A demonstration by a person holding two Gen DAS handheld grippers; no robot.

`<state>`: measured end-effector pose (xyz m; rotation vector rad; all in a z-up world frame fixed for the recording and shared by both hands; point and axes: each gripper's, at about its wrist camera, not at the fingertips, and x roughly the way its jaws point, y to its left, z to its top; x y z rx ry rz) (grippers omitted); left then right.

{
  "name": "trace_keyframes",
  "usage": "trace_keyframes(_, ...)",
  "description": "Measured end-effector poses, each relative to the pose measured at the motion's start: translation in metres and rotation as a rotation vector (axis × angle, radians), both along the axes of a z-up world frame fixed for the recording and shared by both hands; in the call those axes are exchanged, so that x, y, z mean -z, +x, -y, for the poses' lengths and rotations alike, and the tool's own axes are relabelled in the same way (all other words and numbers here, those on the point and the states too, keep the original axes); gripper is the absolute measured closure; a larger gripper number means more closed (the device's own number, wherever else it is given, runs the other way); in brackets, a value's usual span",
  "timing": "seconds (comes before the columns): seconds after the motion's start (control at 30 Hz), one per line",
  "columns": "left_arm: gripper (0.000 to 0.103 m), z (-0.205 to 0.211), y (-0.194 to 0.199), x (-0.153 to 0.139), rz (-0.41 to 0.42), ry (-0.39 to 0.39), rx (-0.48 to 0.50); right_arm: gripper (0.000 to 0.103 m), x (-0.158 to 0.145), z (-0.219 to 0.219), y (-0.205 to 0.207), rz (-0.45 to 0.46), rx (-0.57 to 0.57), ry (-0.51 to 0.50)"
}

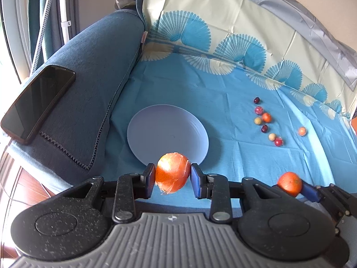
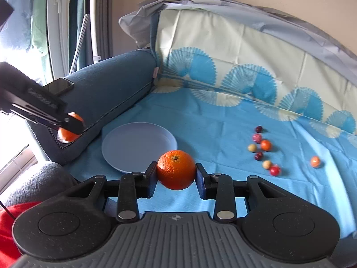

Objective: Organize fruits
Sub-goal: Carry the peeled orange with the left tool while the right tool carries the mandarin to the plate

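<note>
- Left gripper (image 1: 173, 176) clamps a plastic-wrapped orange (image 1: 171, 173) just before the pale lilac round plate (image 1: 167, 131).
- Right gripper (image 2: 176, 174) clamps a bare round orange (image 2: 176, 169) beside that plate's near rim.
- Small round fruits (image 1: 266, 118) lie right of the plate, well apart.

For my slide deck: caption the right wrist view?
Right tongs grip an orange near the empty plate.

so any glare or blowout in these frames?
Left wrist view: a bright glare patch whitens the top of the wrapped orange; the phone screen shows a soft sheen. Right wrist view: the window at left is blown out white; the bare orange is evenly lit.
</note>
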<state>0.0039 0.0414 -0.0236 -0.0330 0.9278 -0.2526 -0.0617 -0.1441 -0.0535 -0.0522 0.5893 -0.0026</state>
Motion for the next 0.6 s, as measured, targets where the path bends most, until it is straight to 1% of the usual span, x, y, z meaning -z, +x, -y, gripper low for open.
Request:
trace_keyframes(0.2, 0.065, 0.004, 0.030, 0.010, -0.006, 0.016, 0.013, 0.066, 0.009, -0.008, 0.035, -0.019, -0.037, -0.006)
trace_keyframes(0.3, 0.066, 0.007, 0.050, 0.019, -0.009, 0.035, 0.017, 0.066, 0.014, -0.010, 0.057, -0.038, -0.044, 0.008)
trace_keyframes(0.43, 0.066, 0.008, 0.080, 0.039, -0.049, 0.039, 0.018, 0.066, 0.027, -0.016, 0.091, -0.068, -0.064, -0.003)
trace_keyframes(0.6, 0.066, 0.012, 0.118, 0.070, -0.108, 0.052, 0.036, 0.066, 0.047, -0.024, 0.132, -0.120, -0.078, 0.006)
